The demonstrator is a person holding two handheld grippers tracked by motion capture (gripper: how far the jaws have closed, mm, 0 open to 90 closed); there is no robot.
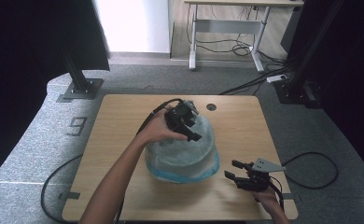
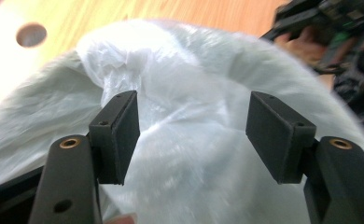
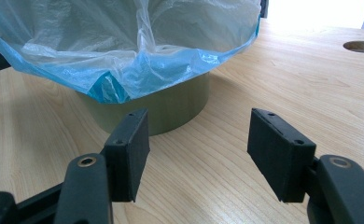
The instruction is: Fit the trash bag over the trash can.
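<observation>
A round olive-green bin stands in the middle of the wooden table. A translucent plastic bag with a blue hem is draped over it, its edge hanging down the bin's wall. My left gripper hovers over the top of the bag, jaws open. In the left gripper view the crumpled white film lies below and between the pads, which do not press on it. My right gripper is low over the table at the front right, open with nothing in it and pointing at the bin.
A cable hole is cut in the table behind the bin. Each gripper trails a cable off the table's sides. A metal stand base sits on the carpet at the back left, and a desk frame with loose cables stands farther back.
</observation>
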